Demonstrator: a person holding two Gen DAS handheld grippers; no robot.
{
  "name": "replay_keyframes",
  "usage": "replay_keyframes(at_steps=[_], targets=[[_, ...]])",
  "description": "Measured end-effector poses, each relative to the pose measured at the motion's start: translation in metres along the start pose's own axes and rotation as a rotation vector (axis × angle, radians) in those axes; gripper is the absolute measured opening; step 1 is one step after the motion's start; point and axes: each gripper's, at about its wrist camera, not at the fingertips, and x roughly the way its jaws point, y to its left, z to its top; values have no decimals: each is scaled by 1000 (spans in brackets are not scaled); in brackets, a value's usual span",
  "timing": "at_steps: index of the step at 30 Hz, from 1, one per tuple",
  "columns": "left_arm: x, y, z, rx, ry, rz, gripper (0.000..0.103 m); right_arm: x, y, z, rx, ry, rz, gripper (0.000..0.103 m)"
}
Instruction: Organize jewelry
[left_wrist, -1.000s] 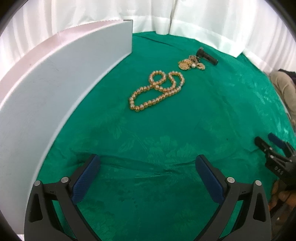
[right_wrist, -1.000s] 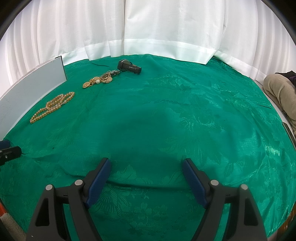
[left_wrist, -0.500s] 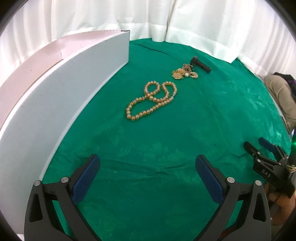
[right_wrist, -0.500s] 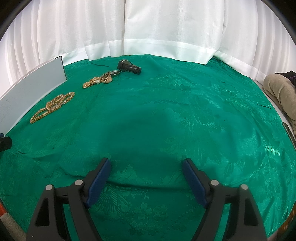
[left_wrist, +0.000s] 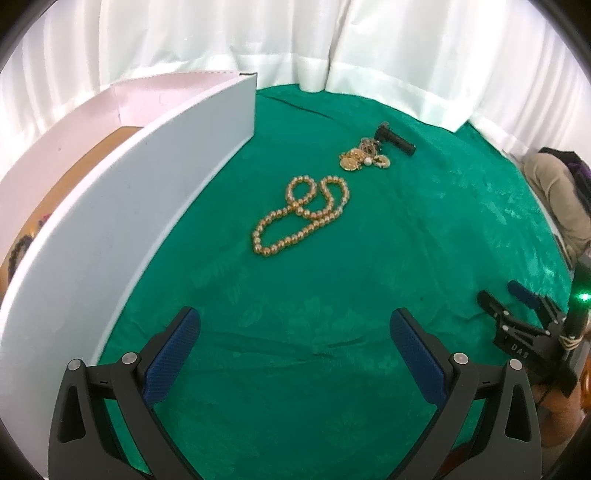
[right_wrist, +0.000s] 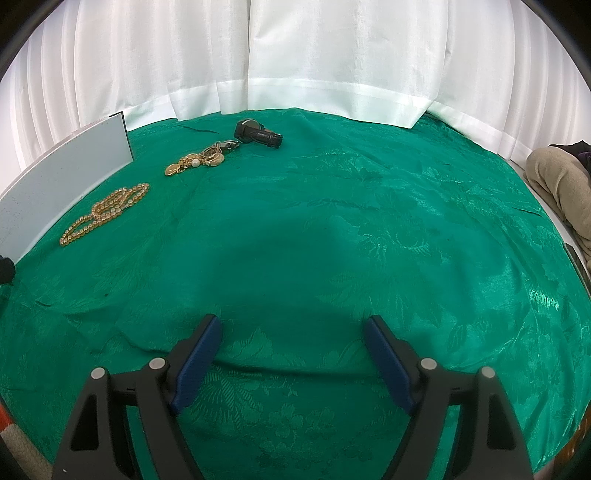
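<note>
Both tools stand wide and hold nothing: the left tool (left_wrist: 295, 332) and the right tool (right_wrist: 291, 332) hover over bare green cloth (right_wrist: 369, 221) on the surface. Toward the far left corner lie a gold bead necklace (left_wrist: 299, 218), then a pile of gold trinkets (left_wrist: 364, 158) beside a black cylinder (left_wrist: 395, 138). A white box (left_wrist: 110, 221) lines the left edge.

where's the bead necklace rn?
The bead necklace lies loose on the green cloth, centre of the left wrist view, between the white box and the gold jewelry pile.
</note>
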Motion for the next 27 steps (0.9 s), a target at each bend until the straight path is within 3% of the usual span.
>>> replay_keyframes(at_steps=[6,12,15,20,23,27], targets=[[-3,7,15,-12,6,-42,102,0,0,0,0,0,0,82],[-25,35,70,-106,-33,-172,102,0,0,1,-1,-1,0,82],[-23,39,97,-90,-33,-213,102,0,0,1,-1,0,0,82],[23,19,112,24,49,-192,102,0,0,1,-1,-1,0,82],[60,-1,110,121,98,-135,100,0,0,1,-1,-1,0,82],[97,-14,109,174,128,-100,100,0,0,1,-1,-1,-1,82]])
